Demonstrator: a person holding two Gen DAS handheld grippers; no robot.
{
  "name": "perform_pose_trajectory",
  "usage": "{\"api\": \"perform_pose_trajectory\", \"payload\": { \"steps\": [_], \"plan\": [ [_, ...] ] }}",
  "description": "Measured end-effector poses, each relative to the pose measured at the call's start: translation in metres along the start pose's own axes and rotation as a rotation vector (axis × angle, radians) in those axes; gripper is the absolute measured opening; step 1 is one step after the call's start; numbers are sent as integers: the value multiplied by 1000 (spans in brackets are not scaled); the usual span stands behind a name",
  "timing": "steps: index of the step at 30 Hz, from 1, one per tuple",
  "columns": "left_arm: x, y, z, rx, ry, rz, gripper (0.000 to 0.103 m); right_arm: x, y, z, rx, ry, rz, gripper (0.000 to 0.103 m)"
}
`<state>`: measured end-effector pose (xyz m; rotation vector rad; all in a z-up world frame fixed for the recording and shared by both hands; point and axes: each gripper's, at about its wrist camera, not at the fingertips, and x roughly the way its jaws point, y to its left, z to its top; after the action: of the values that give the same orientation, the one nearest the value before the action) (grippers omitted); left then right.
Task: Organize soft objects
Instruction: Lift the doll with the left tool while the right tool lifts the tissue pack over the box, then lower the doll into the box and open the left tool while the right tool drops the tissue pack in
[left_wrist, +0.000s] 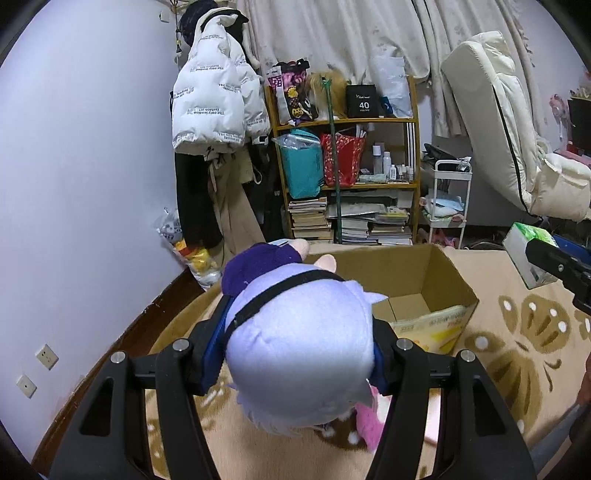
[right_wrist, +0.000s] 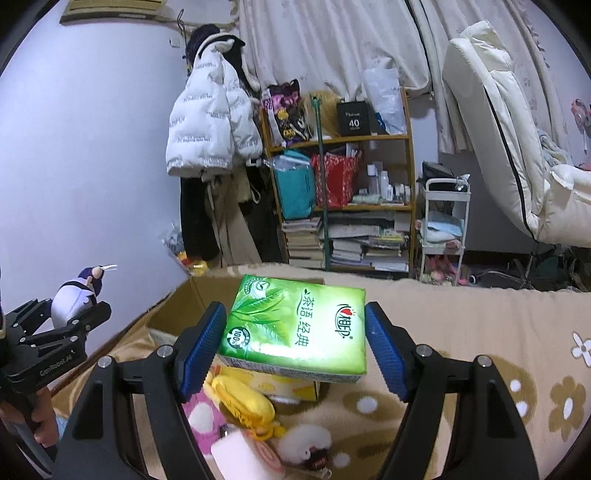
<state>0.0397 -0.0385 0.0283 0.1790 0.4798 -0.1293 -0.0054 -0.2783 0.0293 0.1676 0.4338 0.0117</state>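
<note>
**A:** Panel one, left wrist view. We hold the plush doll (left_wrist: 295, 332) in the left gripper (left_wrist: 295, 354), the jaws closed on its lilac head from both sides. Why the head?

**B:** We judge it the fullest part, so the blue pads (left_wrist: 212, 354) sink in rather than slip. The doll hangs just short of the cardboard box (left_wrist: 417, 273), at its near left corner, with the purple body pointing toward the open top. The box lies on a flowered beige blanket (left_wrist: 517, 339).

**A:** Panel two, right wrist view. The right gripper (right_wrist: 295, 343) frames a green tissue pack (right_wrist: 295, 325). Is it held?

**B:** We read the jaws as closed on it: the left pad touches the pack's edge and the pack sits above the things below it, though the right pad shows a thin gap we cannot resolve. It hovers over the box's near right corner.

**A:** And what remains?

**B:** In front of the box, below the pack, we see a yellow plush (right_wrist: 240, 402), a pink spotted plush (right_wrist: 203, 421) and a small white plush (right_wrist: 306, 443) still on the blanket. We judge the sorting well short of done; both items want lowering past the box rim before the jaws release.
</note>
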Motion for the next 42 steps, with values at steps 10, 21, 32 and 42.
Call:
{"api": "perform_pose_trajectory", "payload": {
  "steps": [10,21,32,42],
  "plan": [
    [35,-9,34,56,-20,-7,61,35,4,18,-30,-14,24,80],
    [84,-18,20,56,43,-60,61,95,7,6,-59,68,44,80],
    [119,-20,0,61,139,-52,61,136,21,-15,-115,172,100,81],
    [116,-3,-10,23,191,-37,77,123,27,-15,-149,149,105,100]
  ]
}}
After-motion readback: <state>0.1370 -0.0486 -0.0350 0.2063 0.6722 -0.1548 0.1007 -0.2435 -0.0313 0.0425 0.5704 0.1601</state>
